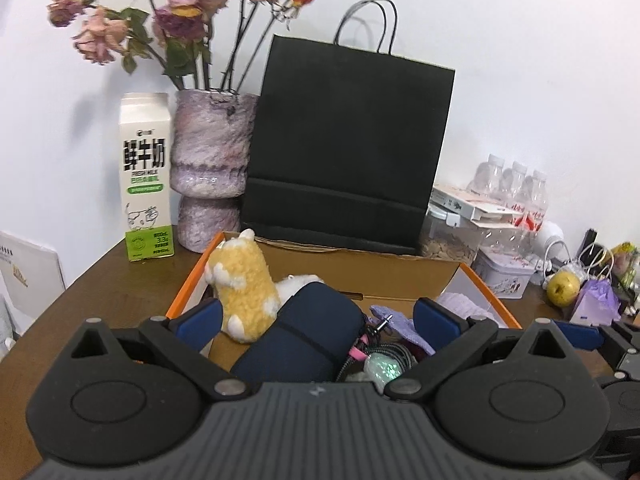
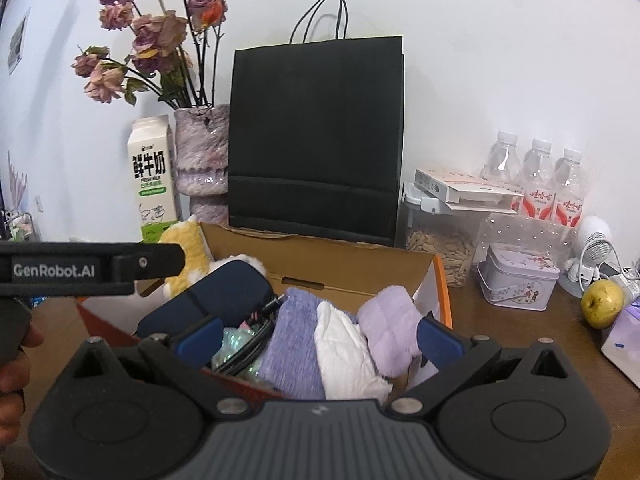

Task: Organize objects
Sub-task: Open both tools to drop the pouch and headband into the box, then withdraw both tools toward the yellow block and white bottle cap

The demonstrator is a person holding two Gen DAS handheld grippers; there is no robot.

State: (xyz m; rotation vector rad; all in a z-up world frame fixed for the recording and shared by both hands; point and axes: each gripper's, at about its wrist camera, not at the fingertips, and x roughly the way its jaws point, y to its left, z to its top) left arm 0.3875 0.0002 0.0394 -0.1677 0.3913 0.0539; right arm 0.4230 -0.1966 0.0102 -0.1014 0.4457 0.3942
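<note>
Cardboard box (image 1: 360, 276) on the brown table (image 1: 100, 292), in front of the black paper bag (image 1: 348, 140), crammed full: yellow plush toy (image 1: 244, 288) upright at the left rear, navy pouch (image 1: 304, 332) leaning beside it, tangled cables (image 1: 376, 350) and a glittery green item (image 1: 384, 366) in the middle, purple cloth (image 2: 292, 344), white cloth (image 2: 344, 356) and lilac plush piece (image 2: 390, 320) packed at the right.

Likely trouble: snagging the cables when lifting anything from the middle, dragging neighbours out with them; tipping the plush toy over the rim; pinching two overlapping cloths at once instead of one. Cause in each case: tight packing, soft overlapping items.

Left gripper (image 1: 316, 320) poised low over the box's left half, jaws spread wide around plush toy and pouch, gripping nothing. Right gripper (image 2: 320, 338) likewise spread wide over the cloths, holding nothing. A hand (image 2: 12, 360) visible at the far left edge of the right wrist view.
</note>
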